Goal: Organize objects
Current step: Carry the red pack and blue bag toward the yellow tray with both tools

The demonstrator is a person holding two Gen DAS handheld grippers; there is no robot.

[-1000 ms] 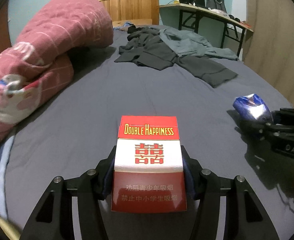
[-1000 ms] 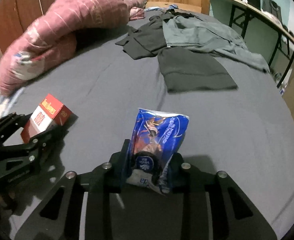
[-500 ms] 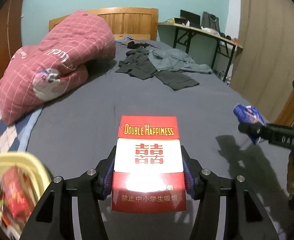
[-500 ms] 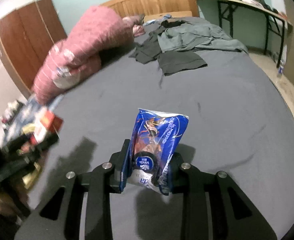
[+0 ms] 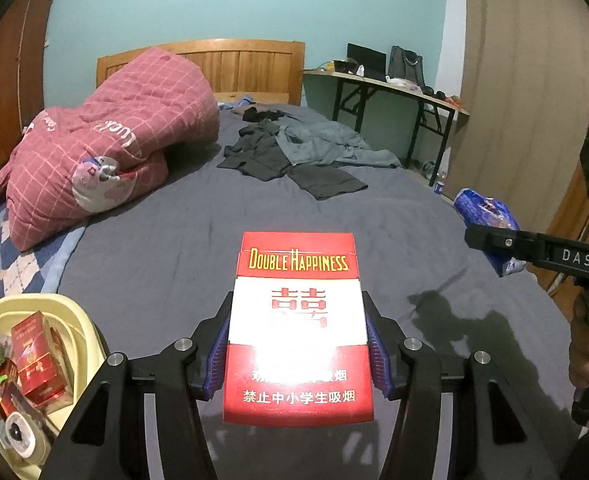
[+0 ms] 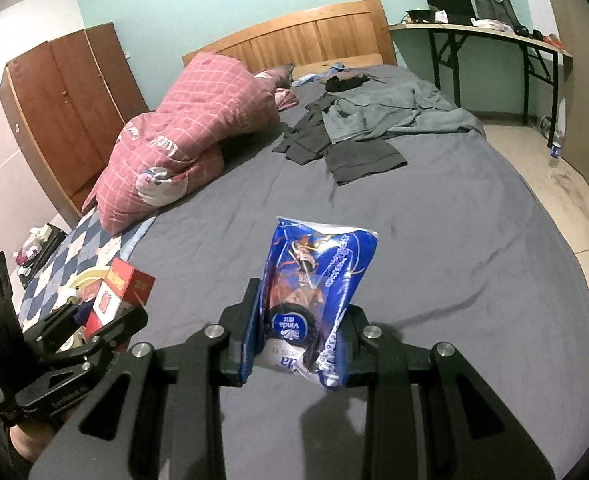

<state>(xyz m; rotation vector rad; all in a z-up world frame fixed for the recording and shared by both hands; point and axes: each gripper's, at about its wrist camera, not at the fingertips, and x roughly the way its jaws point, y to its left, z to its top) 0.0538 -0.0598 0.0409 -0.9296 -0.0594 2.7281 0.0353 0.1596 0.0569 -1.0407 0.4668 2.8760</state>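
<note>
Both tools are loaded: the left gripper [image 5: 297,354] pinches a red-and-white cardboard cigarette box [image 5: 298,328], and the right gripper [image 6: 300,340] squeezes a blue plastic tissue packet [image 6: 314,288]. Beside the box, a pale yellow plastic basket [image 5: 76,320] already holds several items. Judging by this, both drops remain.

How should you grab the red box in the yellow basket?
Grip the red box across its two narrow sides, coming from above. It stands nearly upright in the yellow basket, with its top end free and other items crowding its base, so probably only the upper part is easy to reach.
</note>
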